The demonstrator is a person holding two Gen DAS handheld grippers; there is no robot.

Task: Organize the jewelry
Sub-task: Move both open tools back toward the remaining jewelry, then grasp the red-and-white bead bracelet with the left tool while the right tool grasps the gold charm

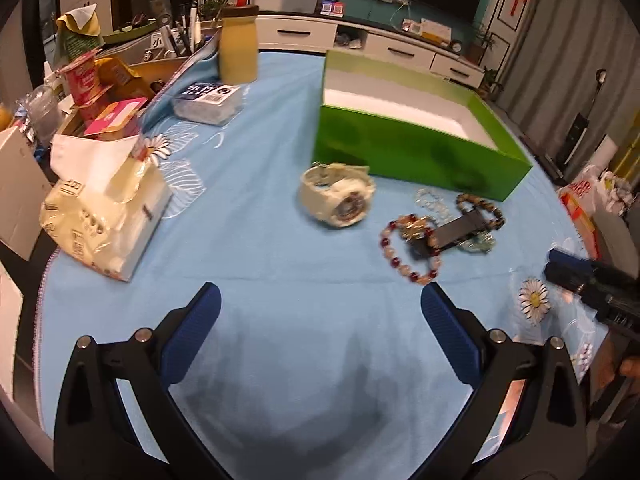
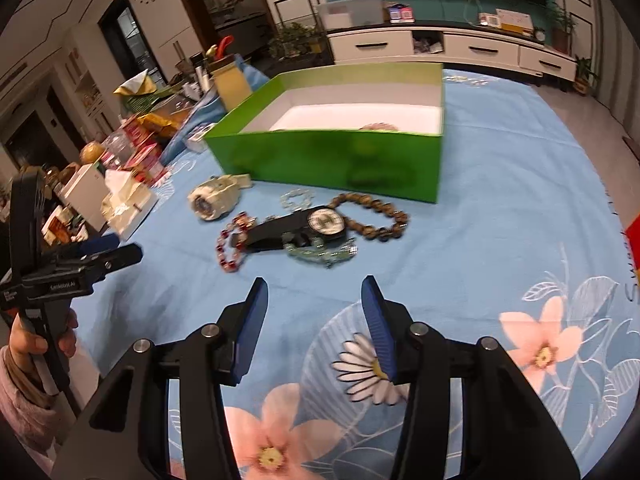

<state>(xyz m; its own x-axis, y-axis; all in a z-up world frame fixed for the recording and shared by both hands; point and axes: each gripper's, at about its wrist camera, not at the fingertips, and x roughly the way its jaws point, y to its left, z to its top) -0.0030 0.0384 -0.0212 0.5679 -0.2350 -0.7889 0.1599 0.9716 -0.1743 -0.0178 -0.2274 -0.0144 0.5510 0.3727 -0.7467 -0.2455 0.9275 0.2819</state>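
Observation:
A green open box point(image 1: 412, 152) point(image 2: 332, 156) with a white inside stands on the blue cloth; something round shows inside it point(image 2: 378, 127). In front lie a white watch point(image 1: 338, 196) point(image 2: 214, 198), a red bead bracelet point(image 1: 408, 248) point(image 2: 232, 240), a black watch point(image 1: 456, 232) point(image 2: 304, 226), a brown bead bracelet point(image 1: 482, 208) point(image 2: 372, 216), a clear bracelet point(image 1: 430, 202) point(image 2: 296, 198) and a green piece point(image 2: 324, 254). My left gripper point(image 1: 320, 304) is open and empty, short of the jewelry. My right gripper point(image 2: 314, 294) is open and empty, just before the pile.
Snack packs, a tissue pack point(image 1: 104, 216), a clear case point(image 1: 208, 100) and a yellow bottle point(image 1: 238, 46) crowd the table's left side. The right gripper shows at the right edge of the left wrist view point(image 1: 592, 284); the left gripper shows at left point(image 2: 80, 264).

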